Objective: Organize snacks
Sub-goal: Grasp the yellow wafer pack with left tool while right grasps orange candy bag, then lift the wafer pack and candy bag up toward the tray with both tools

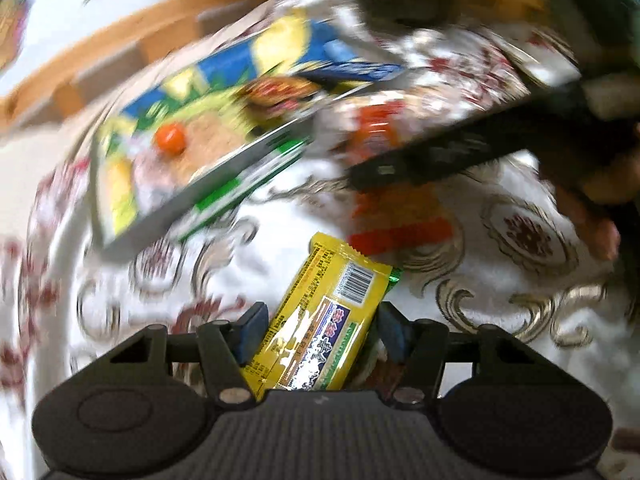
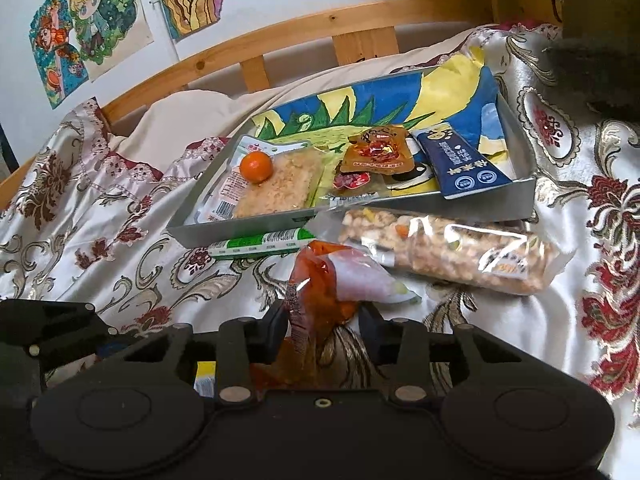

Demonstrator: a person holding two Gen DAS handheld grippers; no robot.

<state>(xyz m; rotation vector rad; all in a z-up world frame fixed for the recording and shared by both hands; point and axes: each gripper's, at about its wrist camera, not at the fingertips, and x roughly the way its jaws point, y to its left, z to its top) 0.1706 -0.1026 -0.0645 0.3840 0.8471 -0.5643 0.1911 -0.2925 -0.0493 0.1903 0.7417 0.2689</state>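
The left gripper [image 1: 316, 334] is clamping a yellow snack packet [image 1: 320, 320]. The right gripper [image 2: 324, 326] is pinching an orange snack bag [image 2: 320, 292], with the metal tray [image 2: 240, 232] lying ahead of it. The thin wrapper may be slipping loose.

Before us a tray [image 2: 472, 200] on the bedspread [image 2: 100, 240] holds snacks; a nut bag [image 2: 460, 252] lies just in front.

yellow snack packet [image 1: 320, 320] — tilted, gripper-held
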